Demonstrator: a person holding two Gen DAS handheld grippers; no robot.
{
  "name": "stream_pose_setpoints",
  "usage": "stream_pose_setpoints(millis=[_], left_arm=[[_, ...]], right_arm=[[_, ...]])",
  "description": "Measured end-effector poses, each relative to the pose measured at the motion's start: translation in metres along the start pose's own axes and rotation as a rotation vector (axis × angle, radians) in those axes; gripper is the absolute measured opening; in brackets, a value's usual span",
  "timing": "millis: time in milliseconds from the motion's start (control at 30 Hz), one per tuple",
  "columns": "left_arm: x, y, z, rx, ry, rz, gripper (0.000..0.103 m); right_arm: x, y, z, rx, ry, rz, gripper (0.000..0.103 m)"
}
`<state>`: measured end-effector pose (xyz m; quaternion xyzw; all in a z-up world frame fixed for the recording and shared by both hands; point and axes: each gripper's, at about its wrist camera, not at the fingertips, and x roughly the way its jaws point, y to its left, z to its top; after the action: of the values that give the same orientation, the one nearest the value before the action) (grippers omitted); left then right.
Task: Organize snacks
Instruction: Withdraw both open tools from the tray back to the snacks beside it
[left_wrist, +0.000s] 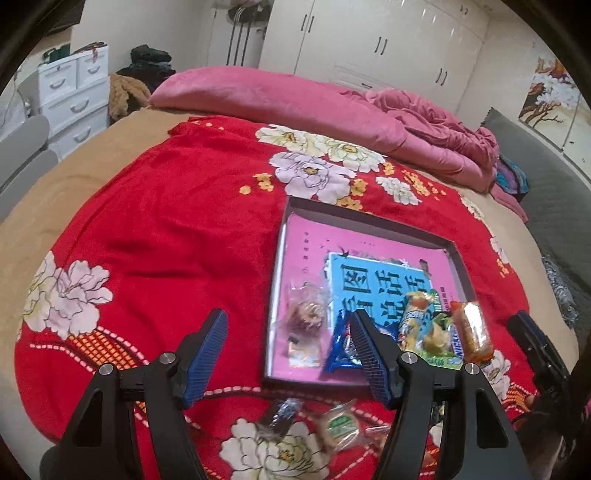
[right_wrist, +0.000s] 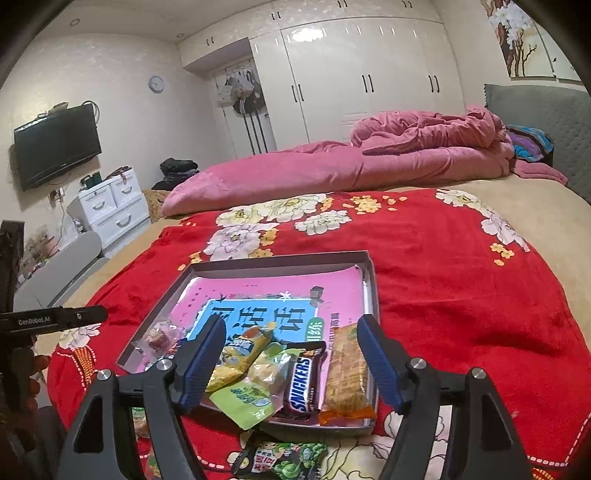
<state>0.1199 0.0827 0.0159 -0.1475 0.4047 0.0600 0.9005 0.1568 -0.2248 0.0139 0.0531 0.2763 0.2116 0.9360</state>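
A shallow grey box lined with a pink and blue sheet lies on the red floral blanket. In it are a Snickers bar, an orange wrapped cake, yellow and green packets and a clear-wrapped sweet. The box also shows in the left wrist view, with a blue packet inside. My left gripper is open and empty above the box's near left edge. My right gripper is open and empty over the snacks.
Loose snacks lie on the blanket in front of the box: a dark wrapped candy, a green round cake and a green-black packet. A pink quilt lies across the far bed. White drawers stand at left.
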Motion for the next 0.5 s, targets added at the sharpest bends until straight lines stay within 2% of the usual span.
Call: stream_pose_setpoints(millis=[233,500], left_arm=[[-0.002,0.005,-0.010,0.013,0.017,0.027,0.071],[-0.001,0.002,-0.021,0.043,0.048,0.026,0.071]], right_arm=[[-0.002,0.011,-0.005,-0.034,0.016,0.012,0.074],[-0.010,0.019,-0.010,-0.056,0.018,0.029,0.075]])
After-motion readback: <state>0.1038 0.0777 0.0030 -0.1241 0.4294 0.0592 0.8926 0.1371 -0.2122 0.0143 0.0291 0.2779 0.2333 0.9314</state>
